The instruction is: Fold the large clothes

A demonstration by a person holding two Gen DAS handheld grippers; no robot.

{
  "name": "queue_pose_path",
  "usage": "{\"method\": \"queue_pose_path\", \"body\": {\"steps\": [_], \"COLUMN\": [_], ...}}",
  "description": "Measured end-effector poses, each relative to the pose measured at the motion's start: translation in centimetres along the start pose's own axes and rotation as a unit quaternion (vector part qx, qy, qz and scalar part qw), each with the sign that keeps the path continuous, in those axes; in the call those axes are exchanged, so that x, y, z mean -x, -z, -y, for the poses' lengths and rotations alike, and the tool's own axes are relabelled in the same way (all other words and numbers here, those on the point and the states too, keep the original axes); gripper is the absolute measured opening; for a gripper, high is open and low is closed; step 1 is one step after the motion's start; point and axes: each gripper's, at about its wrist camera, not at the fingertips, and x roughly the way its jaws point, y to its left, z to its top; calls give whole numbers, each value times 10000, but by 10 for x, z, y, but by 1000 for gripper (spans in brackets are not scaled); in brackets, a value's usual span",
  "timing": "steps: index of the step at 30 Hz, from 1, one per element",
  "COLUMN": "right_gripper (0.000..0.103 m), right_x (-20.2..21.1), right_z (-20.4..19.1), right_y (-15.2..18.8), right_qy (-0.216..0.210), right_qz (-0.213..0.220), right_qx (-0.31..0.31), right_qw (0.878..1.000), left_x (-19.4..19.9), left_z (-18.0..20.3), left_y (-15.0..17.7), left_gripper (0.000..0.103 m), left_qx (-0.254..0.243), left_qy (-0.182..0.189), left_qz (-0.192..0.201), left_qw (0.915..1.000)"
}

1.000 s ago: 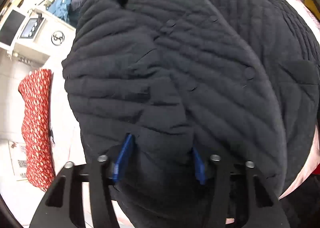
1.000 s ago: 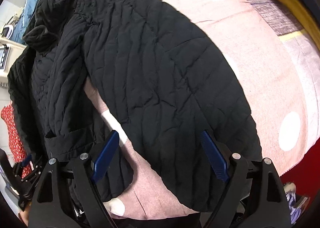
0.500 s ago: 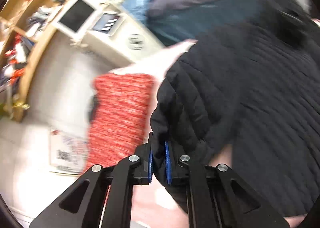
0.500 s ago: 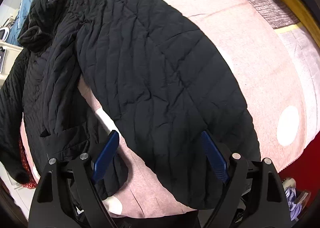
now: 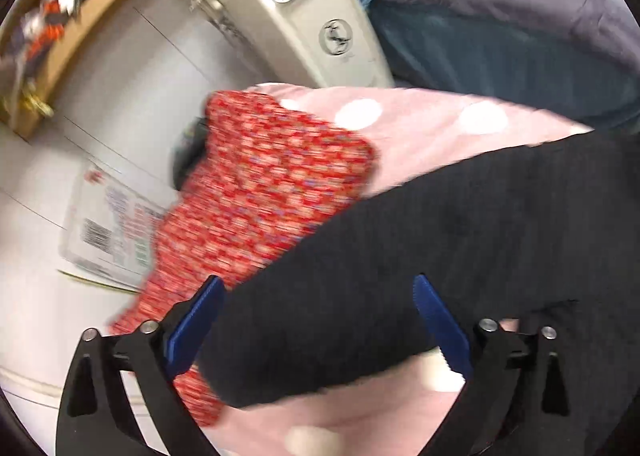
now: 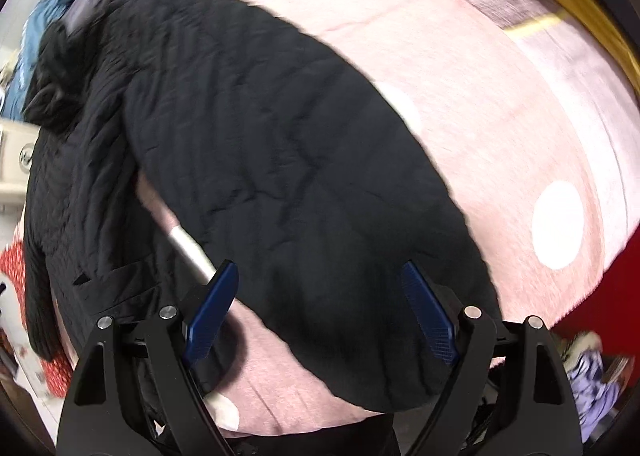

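Here, black jacket (image 6: pixel 280 160) on pink spotted bedding (image 6: pixel 500 144), both jaws apart, printed sheet (image 5: pixel 112 232) unreadable

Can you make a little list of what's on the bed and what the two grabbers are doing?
main garment: black quilted jacket, spread out on the bed
bed cover: pink blanket with white dots
sleeve: one black sleeve lies across the blanket
other cloth: red patterned fabric at the bed's edge, beside the sleeve
left gripper: jaws just opened wide, sleeve below, not pinched
right gripper: open above the jacket's other sleeve
background: blue and grey clothes pile; beige machine with buttons
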Motion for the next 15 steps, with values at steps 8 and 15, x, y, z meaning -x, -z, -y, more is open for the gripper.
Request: {"method": "queue_pose_path", "body": {"steps": [8, 15], "right_gripper": [83, 73], "right_x": [-14, -47], "right_z": [49, 41], "right_y": [-8, -3], "right_qy": [266, 297], "right_qz": [54, -339], "right_qx": [-338, 659], "right_qw": [9991, 9968], "left_x": [32, 48], "left_z": [108, 182], "left_y": [104, 188], "left_gripper": [97, 96], "left_qx": [-799, -1285], "left_qy": [1742, 2491], "left_qz": [-314, -940], "left_qw": [9810, 9553]}}
